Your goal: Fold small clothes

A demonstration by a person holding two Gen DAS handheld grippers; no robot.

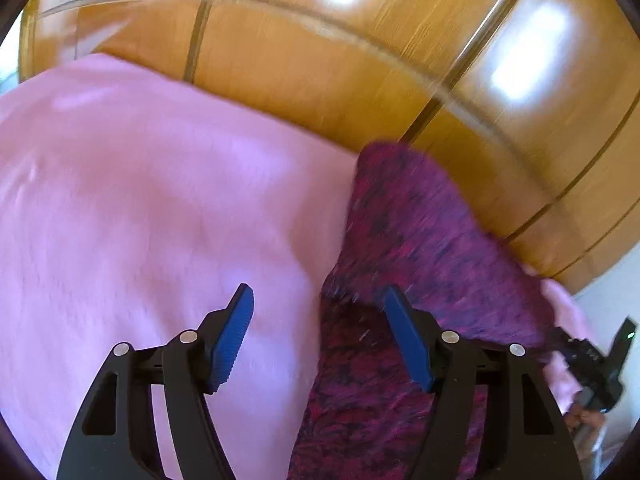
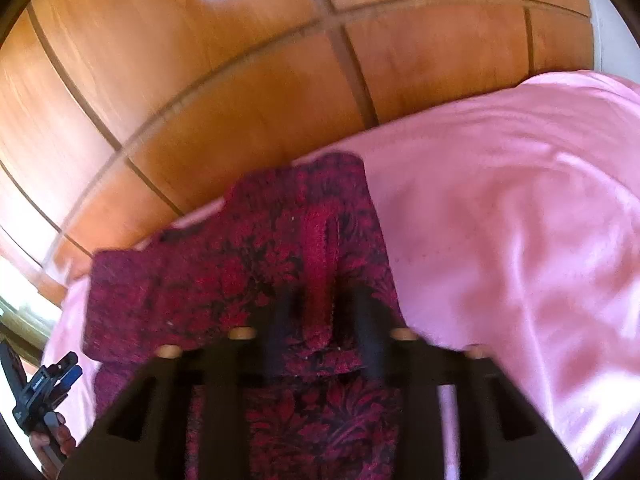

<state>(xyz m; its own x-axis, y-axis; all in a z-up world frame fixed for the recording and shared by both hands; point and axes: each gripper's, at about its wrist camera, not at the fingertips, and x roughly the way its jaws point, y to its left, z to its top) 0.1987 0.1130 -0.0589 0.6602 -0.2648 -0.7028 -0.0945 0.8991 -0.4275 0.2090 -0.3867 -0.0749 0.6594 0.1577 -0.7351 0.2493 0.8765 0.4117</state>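
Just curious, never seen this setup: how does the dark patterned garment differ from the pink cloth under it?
The red-and-black patterned garment is dark and busy; the pink sheet is plain and pale. The garment looks coarse and matte; the sheet looks smooth with a sheen. The garment is small and lies on top; the sheet spreads wide beneath. Both are soft fabric.

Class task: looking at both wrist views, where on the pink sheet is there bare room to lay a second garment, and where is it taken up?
Bare pink sheet lies open between the dark red patterned garment and the sheet's far side, up to the wooden wardrobe doors. It is crowded over the garment itself, where the left gripper and right gripper both work.
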